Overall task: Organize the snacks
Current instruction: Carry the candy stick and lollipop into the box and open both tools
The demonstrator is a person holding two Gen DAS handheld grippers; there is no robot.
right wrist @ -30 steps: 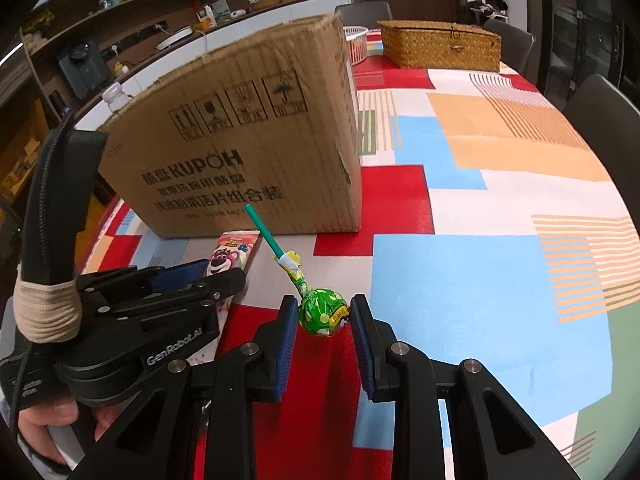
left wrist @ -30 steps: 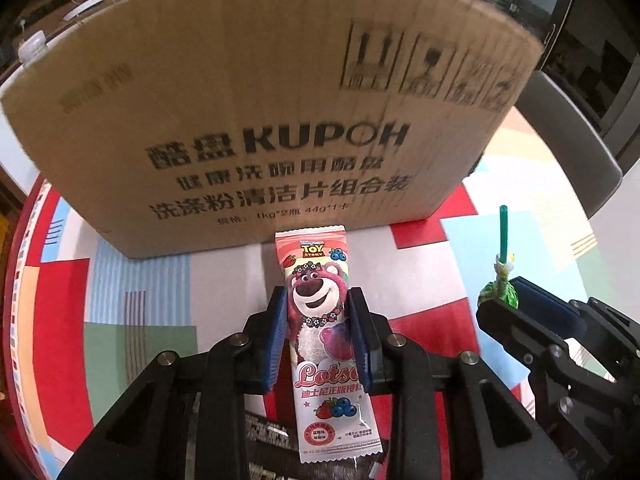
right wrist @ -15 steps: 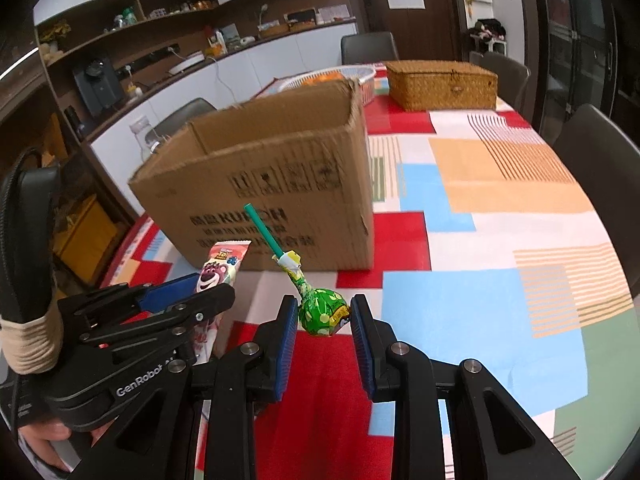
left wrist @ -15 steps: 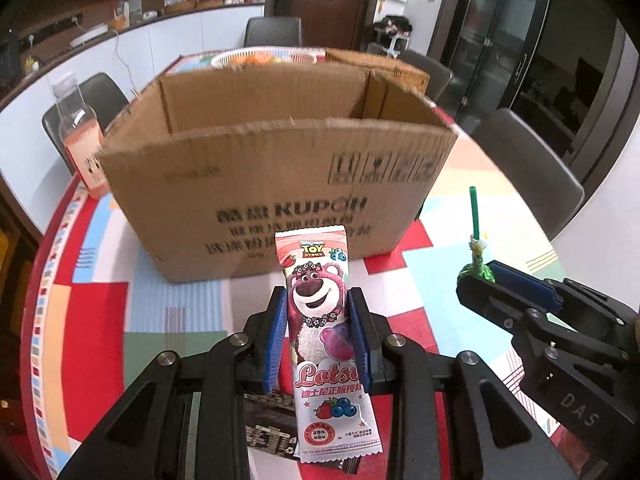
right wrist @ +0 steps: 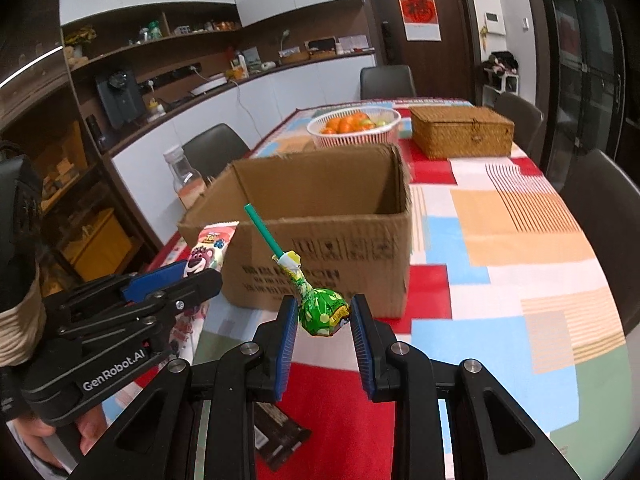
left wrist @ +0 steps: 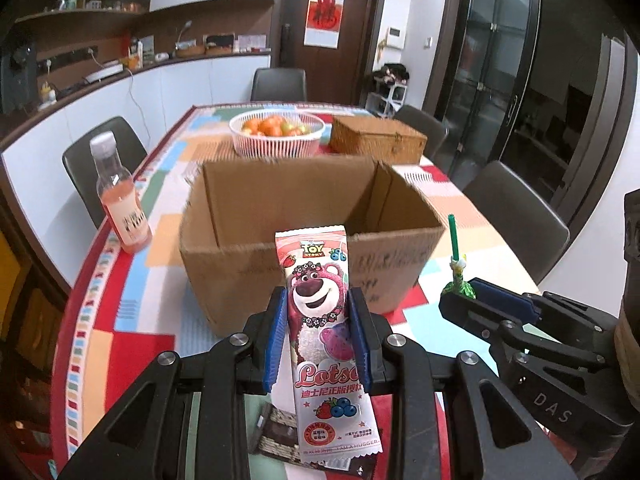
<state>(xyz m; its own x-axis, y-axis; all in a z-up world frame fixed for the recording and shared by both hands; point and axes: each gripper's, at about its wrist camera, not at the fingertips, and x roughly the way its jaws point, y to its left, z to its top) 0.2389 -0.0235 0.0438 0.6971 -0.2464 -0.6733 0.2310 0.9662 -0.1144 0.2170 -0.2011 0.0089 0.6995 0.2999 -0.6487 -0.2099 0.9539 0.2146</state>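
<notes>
My left gripper (left wrist: 319,312) is shut on a pink bear snack packet (left wrist: 320,312), held upright above the table, short of an open cardboard box (left wrist: 308,216). My right gripper (right wrist: 324,314) is shut on the wrapped head of a green lollipop (right wrist: 322,312) whose green stick points up and to the left. The box (right wrist: 320,216) stands just beyond both grippers and the part of its inside that shows looks bare. In the left wrist view the right gripper (left wrist: 466,294) hangs at the right with the lollipop (left wrist: 456,280). The right wrist view has the left gripper (right wrist: 192,276) with its packet (right wrist: 206,252) at the left.
A dark snack wrapper (left wrist: 276,436) lies on the patterned tablecloth (right wrist: 500,280) under the grippers. A bottle of pink drink (left wrist: 120,204) stands left of the box. Behind it are a white basket of fruit (left wrist: 276,134) and a wicker case (right wrist: 460,130). Chairs ring the table.
Both grippers have risen with their snacks and tipped upward; the view went from the box's printed front wall to over its rim and into it. Neither grip has changed.
</notes>
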